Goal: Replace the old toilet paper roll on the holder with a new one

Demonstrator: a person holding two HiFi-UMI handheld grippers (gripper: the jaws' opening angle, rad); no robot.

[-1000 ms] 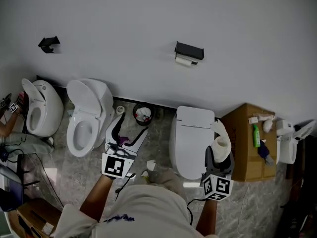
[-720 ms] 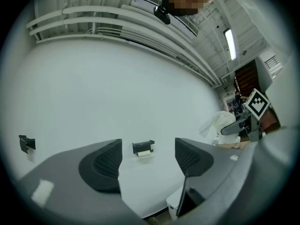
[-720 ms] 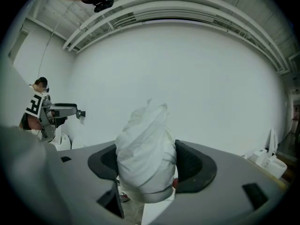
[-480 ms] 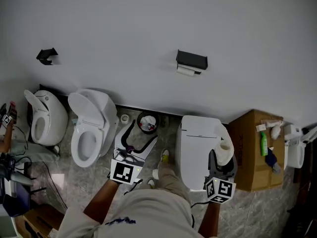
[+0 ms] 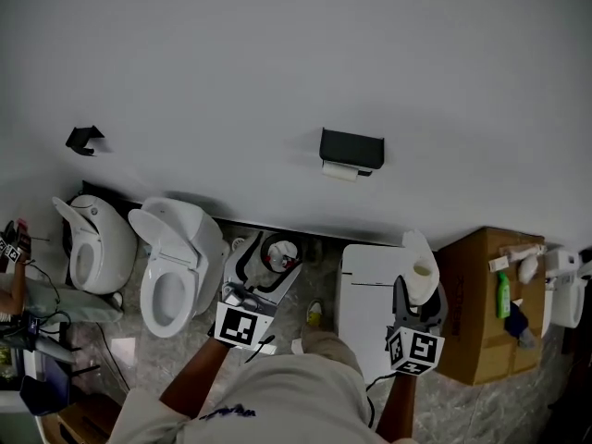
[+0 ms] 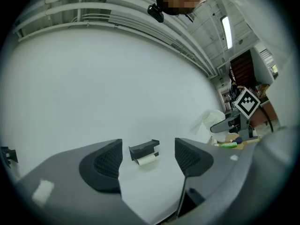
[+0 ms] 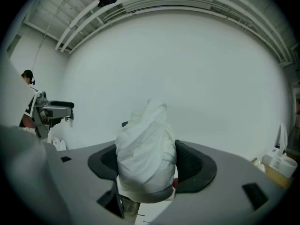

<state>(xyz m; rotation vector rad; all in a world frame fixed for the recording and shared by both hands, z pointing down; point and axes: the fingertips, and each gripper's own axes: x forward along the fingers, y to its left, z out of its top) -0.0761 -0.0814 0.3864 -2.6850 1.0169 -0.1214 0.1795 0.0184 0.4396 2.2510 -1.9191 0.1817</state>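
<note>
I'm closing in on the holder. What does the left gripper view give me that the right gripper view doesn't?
Only the left gripper view: the black wall holder with the old roll under it, framed in the open gap between the left fingers, which hold nothing. It also shows a green bottle at right.
Only the right gripper view: the new roll clamped between the right fingers. It fills the middle, so the holder is not clearly seen.
Both: the white wall. Each also catches the other tool, the left gripper and the right gripper.
</note>
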